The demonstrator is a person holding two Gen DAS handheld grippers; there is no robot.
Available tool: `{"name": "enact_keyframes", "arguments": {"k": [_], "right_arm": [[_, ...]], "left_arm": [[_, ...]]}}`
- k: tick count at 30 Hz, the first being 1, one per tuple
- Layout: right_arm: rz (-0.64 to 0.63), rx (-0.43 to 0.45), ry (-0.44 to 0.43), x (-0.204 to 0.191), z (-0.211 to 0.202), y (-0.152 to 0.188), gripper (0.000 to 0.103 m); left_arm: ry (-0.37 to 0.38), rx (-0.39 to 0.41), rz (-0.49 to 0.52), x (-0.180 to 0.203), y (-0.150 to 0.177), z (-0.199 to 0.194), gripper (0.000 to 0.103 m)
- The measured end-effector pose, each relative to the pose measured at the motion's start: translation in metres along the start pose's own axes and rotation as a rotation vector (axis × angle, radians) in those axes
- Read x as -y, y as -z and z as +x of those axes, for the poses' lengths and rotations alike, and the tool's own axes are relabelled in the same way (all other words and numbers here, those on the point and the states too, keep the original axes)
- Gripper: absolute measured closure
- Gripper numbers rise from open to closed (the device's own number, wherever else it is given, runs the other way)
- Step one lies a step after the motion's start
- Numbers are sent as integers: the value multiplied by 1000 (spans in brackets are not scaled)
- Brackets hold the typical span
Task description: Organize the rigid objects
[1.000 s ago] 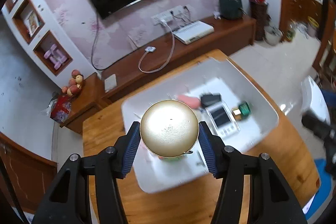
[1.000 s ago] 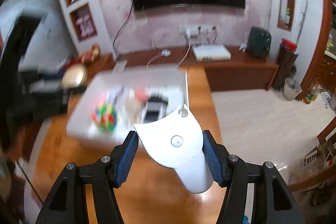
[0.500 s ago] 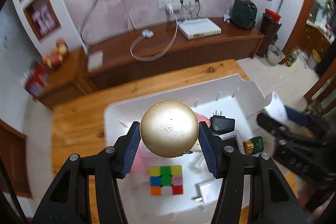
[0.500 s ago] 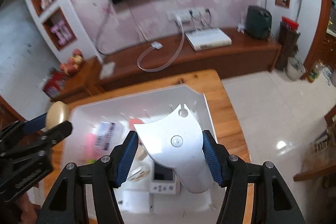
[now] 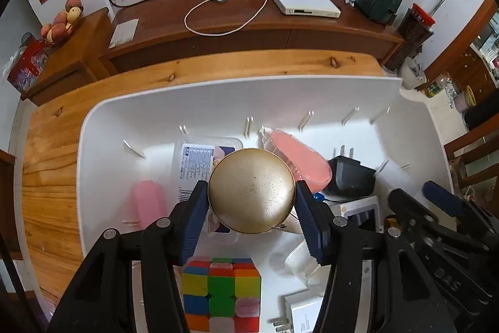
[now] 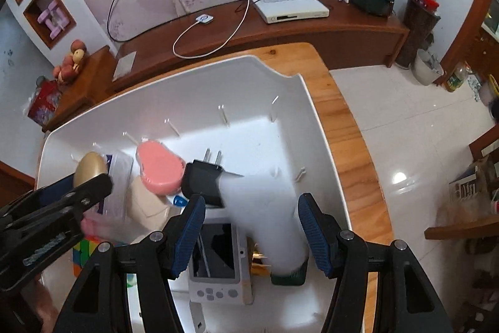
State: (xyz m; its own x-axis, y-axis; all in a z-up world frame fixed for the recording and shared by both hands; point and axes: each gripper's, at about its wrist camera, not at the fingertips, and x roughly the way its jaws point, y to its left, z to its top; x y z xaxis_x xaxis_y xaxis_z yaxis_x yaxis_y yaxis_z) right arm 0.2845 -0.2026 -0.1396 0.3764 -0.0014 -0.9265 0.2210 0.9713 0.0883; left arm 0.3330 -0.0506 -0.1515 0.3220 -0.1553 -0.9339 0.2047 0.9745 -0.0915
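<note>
1. The white bin (image 5: pixel 103 127) on the wooden table (image 5: pixel 46 177) already holds most items: cube (image 5: pixel 221 292), pink case (image 5: pixel 299 159), black plug (image 6: pixel 201 181).
2. The right gripper (image 6: pixel 251 231) hangs over the bin, fingers apart; a blurred white piece (image 6: pixel 265 214) shows between them, apparently falling.
3. The left gripper (image 5: pixel 251 209) hovers above the bin, clamped on the gold lid (image 5: pixel 251 191), not yet placed.

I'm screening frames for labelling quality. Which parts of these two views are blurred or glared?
Right wrist view: the white piece between the right gripper fingers is smeared by motion blur, and the floor shows a glare spot. Left wrist view: mostly sharp; the gold round tin in the left gripper carries a soft highlight; fisheye bends the table edge.
</note>
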Motion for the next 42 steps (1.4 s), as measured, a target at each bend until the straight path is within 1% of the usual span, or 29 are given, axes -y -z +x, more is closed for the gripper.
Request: {"name": "enact_keyframes", "arguments": {"k": [1,4,7,10,12,14,15,16,19,21,25,28,29,31,34,39,42], "right_arm": [[3,4,5,1,-2,1,37],[-5,17,-9,4,-8,8,37],[-41,32,3,2,-15,16,37],[-79,47,19,1,-21,25,37],[-90,55,15,3,-28,34,37],[-94,57,4,6,-33,41,37],[-98,59,2,7,-36,45,37],[-104,62,3,8,-40,50,37],[-122,77,9,8,-50,63,37],[-136,85,7,8,-59,74,37],[-171,115,24,3,-78,94,37],[-183,128,16,0,-94,110,36],[-183,132,12,0,-98,114,33],[-187,151,8,0,-110,124,30],[-199,171,5,-2,-126,143,30],[-213,172,-16,-7,-148,173,30],[-222,171,-19,-10,-157,193,30]], "left_arm": [[-2,-5,-1,1,-1,3,44],[-9,-16,4,3,0,8,44],[-32,-18,12,5,4,8,44],[-11,-43,10,5,8,10,43],[4,-52,5,5,10,9,42],[7,-57,8,5,16,4,33],[5,-55,12,6,17,2,24],[-1,-47,22,7,21,-4,19],[-19,-29,63,13,31,-19,17],[-21,-27,87,17,39,-27,13],[-55,5,150,25,63,-54,13],[-66,15,170,27,80,-72,13],[-62,16,167,26,89,-81,13],[-59,20,158,24,99,-92,13],[-78,40,141,17,120,-116,13],[-108,58,132,8,162,-144,13],[-156,69,120,3,187,-157,13]]}}
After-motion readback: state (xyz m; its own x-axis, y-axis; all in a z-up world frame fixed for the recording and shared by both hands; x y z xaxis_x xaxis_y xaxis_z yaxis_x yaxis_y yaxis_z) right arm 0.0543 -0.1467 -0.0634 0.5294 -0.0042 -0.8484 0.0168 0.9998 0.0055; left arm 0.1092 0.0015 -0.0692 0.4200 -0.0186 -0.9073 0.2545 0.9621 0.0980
